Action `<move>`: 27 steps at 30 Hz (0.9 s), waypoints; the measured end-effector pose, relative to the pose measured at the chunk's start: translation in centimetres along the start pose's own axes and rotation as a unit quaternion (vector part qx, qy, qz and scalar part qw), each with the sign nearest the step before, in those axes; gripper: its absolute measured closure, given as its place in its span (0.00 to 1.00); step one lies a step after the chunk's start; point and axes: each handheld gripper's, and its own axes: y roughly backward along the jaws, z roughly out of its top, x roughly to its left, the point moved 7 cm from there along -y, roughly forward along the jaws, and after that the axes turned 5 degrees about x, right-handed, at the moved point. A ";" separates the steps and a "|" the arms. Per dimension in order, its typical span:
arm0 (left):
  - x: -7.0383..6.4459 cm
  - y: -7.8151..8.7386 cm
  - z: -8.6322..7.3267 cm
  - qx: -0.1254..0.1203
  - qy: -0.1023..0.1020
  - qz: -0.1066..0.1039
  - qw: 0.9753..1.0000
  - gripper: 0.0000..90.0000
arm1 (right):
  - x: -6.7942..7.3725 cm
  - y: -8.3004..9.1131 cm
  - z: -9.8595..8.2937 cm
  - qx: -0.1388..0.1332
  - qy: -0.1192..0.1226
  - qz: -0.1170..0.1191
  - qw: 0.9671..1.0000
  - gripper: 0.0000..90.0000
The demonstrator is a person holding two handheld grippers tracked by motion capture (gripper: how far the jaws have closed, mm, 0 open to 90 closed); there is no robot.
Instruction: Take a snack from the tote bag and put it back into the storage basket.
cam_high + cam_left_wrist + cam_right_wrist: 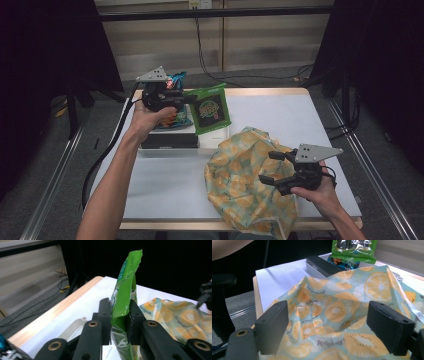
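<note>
My left gripper (186,98) is shut on the edge of a green snack bag (212,108), held up above the back left of the table. In the left gripper view the two black jaws pinch the green snack bag (123,300), which stands upright between them. A fruit-print cloth bag (245,179) lies at the front right with its mouth gaping. My right gripper (270,169) is open over that bag's right side. In the right gripper view the right gripper (327,327) has its jaws spread wide over the cloth bag's (329,315) hollow.
A white tray (210,142) lies at the back left, holding a black box (169,141) and a blue snack pack (177,117). The white table (165,185) has bare room at the front left. A cable trails off the left edge.
</note>
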 end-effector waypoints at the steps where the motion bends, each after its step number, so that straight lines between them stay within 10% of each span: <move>1: 0.3 -0.1 0.0 0.002 0.000 0.004 1.000 0.86 | 0.0 0.0 0.0 -0.001 0.000 0.001 1.000 0.19; 27: 7.0 -5.0 -3.2 0.055 0.029 0.031 0.998 0.86 | -0.3 -0.2 -0.2 0.000 -0.004 0.004 1.000 0.19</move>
